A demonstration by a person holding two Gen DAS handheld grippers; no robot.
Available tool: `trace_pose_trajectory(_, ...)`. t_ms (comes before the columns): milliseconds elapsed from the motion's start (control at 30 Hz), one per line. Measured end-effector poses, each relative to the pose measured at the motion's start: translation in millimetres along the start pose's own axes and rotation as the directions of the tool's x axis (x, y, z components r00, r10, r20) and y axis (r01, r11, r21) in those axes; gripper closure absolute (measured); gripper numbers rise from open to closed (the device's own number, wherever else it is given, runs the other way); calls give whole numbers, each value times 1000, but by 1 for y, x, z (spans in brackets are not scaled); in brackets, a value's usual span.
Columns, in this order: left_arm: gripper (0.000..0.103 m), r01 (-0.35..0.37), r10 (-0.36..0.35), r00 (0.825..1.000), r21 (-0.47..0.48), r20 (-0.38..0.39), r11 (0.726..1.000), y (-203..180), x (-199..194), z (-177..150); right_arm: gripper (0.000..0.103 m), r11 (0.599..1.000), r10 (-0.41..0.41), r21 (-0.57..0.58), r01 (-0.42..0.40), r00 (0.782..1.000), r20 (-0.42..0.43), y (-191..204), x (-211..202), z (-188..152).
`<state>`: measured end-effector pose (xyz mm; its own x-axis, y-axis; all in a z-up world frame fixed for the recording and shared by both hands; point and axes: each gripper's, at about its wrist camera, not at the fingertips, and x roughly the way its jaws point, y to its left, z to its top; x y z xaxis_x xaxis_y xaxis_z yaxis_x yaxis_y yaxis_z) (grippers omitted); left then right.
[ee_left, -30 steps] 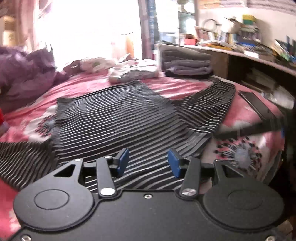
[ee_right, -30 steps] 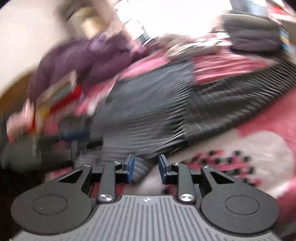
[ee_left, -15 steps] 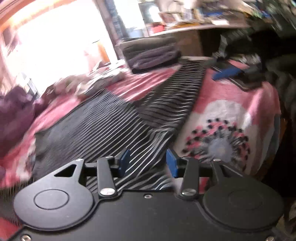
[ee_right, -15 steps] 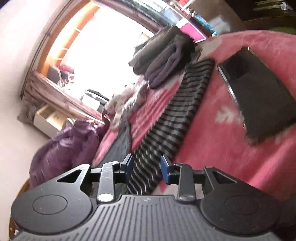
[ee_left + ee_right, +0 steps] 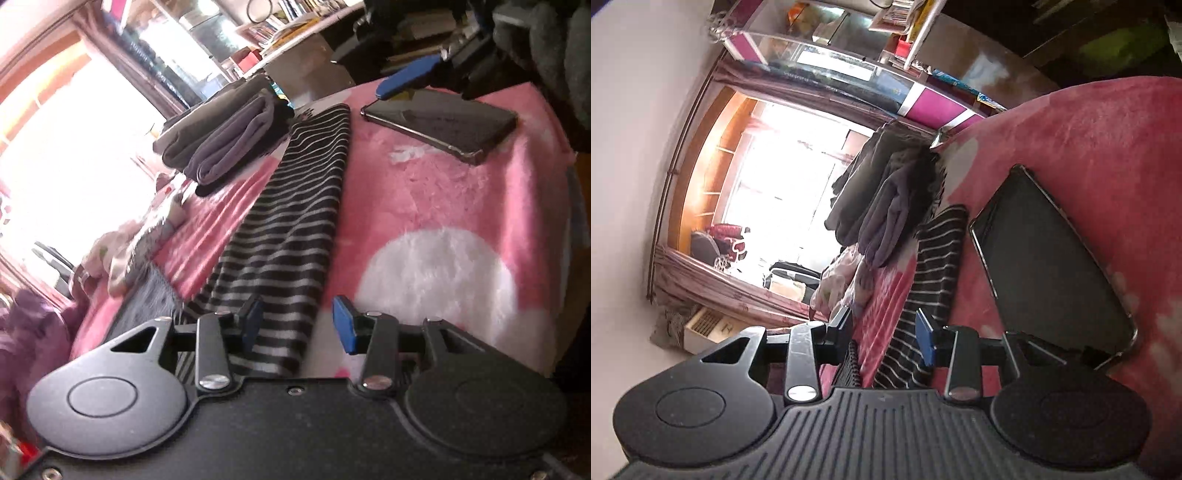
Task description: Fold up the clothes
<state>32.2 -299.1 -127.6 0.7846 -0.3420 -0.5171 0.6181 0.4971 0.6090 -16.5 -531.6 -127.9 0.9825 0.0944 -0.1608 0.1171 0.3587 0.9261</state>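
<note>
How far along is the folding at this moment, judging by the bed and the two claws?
Done: a folded grey stack sits at the far end of the pink blanket. In hand: the striped garment lies with one sleeve stretched out flat; the left claw is open over it, the right claw is opening, gripping nothing. Left: folding that sleeve in and folding the garment itself, plus the crumpled light clothes beyond.
</note>
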Motion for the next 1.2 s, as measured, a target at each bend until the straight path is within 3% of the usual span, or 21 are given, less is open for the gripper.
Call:
trace_pose_trajectory(133, 67, -20, 21, 1000, 53, -14, 998, -7, 18, 17, 63, 1000, 5, 24, -5, 1000, -2, -8, 6, 6)
trace_pose_trajectory(533, 68, -122, 121, 992, 255, 17, 959, -36, 75, 77, 60, 981, -14, 196, -11, 992, 122, -44, -18, 25)
trace_pose_trajectory(900, 70, -156, 156, 987, 347, 30, 925, -49, 125, 128, 60, 958, -50, 285, -3, 982, 179, -67, -19, 30)
trace_pose_trajectory(1100, 82, -148, 161, 987, 348, -8, 926, -46, 152, 150, 59, 951, -63, 311, 0, 979, 193, -73, -19, 32)
trace_pose_trajectory(1200, 97, -129, 152, 988, 340, -41, 932, -44, 164, 159, 59, 950, -65, 313, -2, 977, 202, -73, -19, 34)
